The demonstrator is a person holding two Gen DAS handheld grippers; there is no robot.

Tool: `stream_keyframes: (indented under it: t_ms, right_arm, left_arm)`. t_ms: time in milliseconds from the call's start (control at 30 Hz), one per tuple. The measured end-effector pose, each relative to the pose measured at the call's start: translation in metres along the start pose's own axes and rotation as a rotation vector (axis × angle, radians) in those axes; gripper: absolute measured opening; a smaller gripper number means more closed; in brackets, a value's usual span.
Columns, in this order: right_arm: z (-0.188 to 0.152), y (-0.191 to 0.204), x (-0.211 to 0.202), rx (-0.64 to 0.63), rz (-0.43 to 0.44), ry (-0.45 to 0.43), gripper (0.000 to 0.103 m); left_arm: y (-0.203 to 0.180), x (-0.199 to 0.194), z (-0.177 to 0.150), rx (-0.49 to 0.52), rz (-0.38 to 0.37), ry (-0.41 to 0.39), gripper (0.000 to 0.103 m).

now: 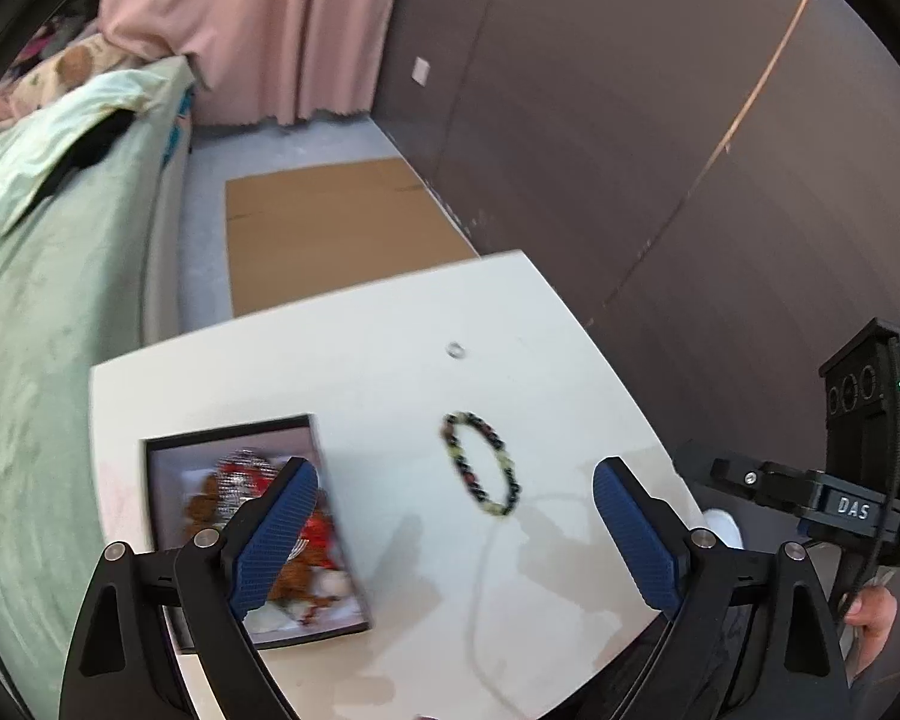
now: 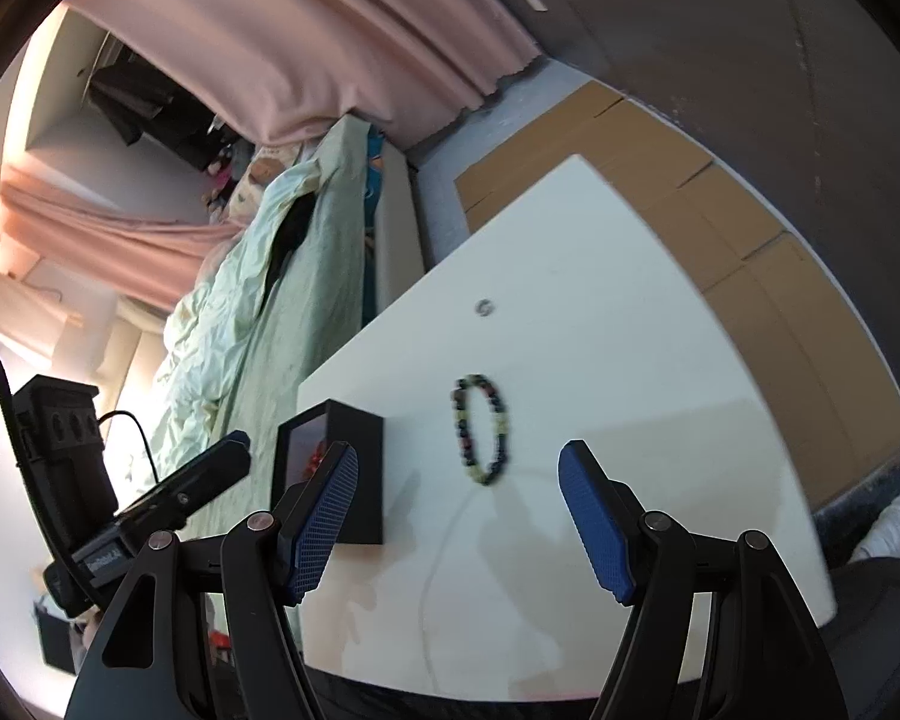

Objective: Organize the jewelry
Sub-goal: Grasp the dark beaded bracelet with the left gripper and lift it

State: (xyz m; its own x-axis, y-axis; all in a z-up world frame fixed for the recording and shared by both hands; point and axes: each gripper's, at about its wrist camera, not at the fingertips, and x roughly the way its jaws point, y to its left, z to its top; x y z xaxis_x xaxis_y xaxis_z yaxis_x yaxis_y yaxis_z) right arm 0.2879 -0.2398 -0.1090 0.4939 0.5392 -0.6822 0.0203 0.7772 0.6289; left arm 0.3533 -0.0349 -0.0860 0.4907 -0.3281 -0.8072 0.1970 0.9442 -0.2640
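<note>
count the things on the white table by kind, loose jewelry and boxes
Beaded bracelet: 1
Small silver ring: 1
Black open box with red and brown pieces inside, too blurred to count: 1
Total on the white table: 3

A table (image 1: 354, 336) is standing beside a bed (image 1: 48, 324), with flattened cardboard (image 1: 324, 228) lying on the floor behind it, next to the wall (image 1: 630, 120). An open box (image 1: 168, 492) is sitting on the table's left part, holding jewelry (image 1: 312, 576) inside. A beaded bracelet (image 1: 480, 462) is lying flat on the table to the right of the box, apart from it. A small ring (image 1: 456, 350) is lying farther back, well apart from the bracelet. A curtain (image 1: 258, 24) is hanging behind the bed's far end.
</note>
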Motion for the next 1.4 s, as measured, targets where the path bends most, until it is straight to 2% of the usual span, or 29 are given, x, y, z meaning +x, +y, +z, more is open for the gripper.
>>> stream_keyframes:
  t_ms: [167, 200, 267, 333, 467, 700, 867, 1067, 1133, 1233, 1400]
  right_arm:
    - [0.001, -0.024, -0.012, 0.047, -0.002, -0.026, 0.070]
    - [0.002, -0.028, -0.014, 0.056, -0.004, -0.030, 0.070]
    - [0.002, -0.038, -0.018, 0.078, -0.008, -0.036, 0.070]
    - [0.002, -0.049, -0.021, 0.102, -0.008, -0.041, 0.070]
    - [0.003, -0.065, -0.025, 0.133, -0.004, -0.050, 0.070]
    - [0.005, -0.079, -0.031, 0.151, 0.000, -0.061, 0.070]
    - [0.005, -0.081, -0.032, 0.145, -0.007, -0.058, 0.070]
    - [0.009, -0.070, -0.024, 0.112, -0.037, -0.039, 0.070]
    - [0.012, -0.064, -0.018, 0.091, -0.038, -0.021, 0.070]
    - [0.018, -0.052, -0.006, 0.056, -0.053, 0.005, 0.070]
    - [0.028, -0.027, 0.020, -0.025, -0.068, 0.059, 0.070]
  left_arm:
    - [-0.014, 0.029, 0.004, 0.013, 0.054, 0.087, 0.093]
    - [-0.018, 0.034, 0.005, 0.021, 0.062, 0.096, 0.090]
    - [-0.025, 0.043, 0.005, 0.034, 0.077, 0.113, 0.080]
    - [-0.029, 0.054, 0.008, 0.047, 0.111, 0.150, 0.057]
    - [-0.033, 0.071, 0.011, 0.054, 0.136, 0.178, 0.052]
    - [-0.034, 0.105, 0.015, 0.089, 0.213, 0.229, 0.032]
    - [-0.026, 0.122, 0.017, 0.076, 0.245, 0.251, 0.023]
    - [-0.023, 0.140, 0.015, 0.090, 0.276, 0.270, 0.022]
    - [-0.021, 0.141, 0.015, 0.092, 0.260, 0.261, 0.011]
    - [-0.024, 0.141, 0.017, 0.118, 0.267, 0.275, 0.010]
    - [-0.023, 0.113, 0.031, 0.119, 0.251, 0.209, 0.010]
